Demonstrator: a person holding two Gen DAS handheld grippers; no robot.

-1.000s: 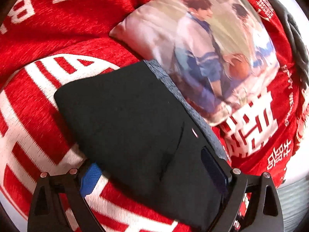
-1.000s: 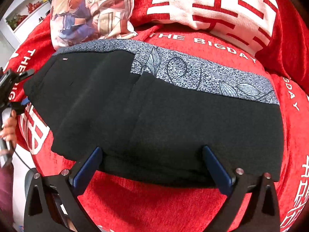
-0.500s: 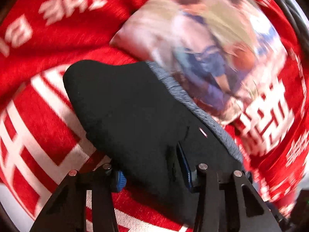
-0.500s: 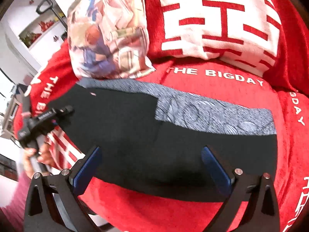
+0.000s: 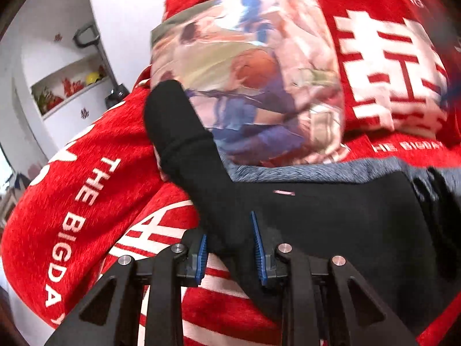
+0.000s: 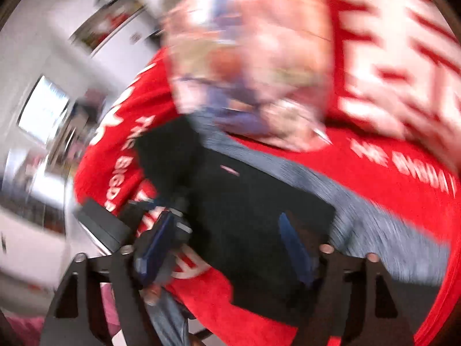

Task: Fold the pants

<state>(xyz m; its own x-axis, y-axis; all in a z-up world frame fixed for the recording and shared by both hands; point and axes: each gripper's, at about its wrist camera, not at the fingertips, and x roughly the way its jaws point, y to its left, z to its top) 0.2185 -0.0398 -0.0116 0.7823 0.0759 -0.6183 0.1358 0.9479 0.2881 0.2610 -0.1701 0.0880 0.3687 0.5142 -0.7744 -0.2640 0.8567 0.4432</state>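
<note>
Surface: a sofa draped in a red throw printed with white lettering; a white wall with a recessed shelf lay at 10 o'clock in the left wrist view.
Background items: a picture cushion at 12 o'clock and a red-and-white cushion at 2 o'clock, both behind the garment.
Task item: the black pants lay on the throw in front of the picture cushion, a grey patterned strip running along their far edge.
Left tool: narrow, pinching a bunched black corner that rose toward 11 o'clock.
Right tool: view heavily blurred; blue pads lay over black cloth, but whether it gripped could not be told.
Step in hand: judged to be the lifting of one end for a fold.
Next move: likely called for carrying the held end across toward 3 o'clock, edges aligned, cloth kept taut.
</note>
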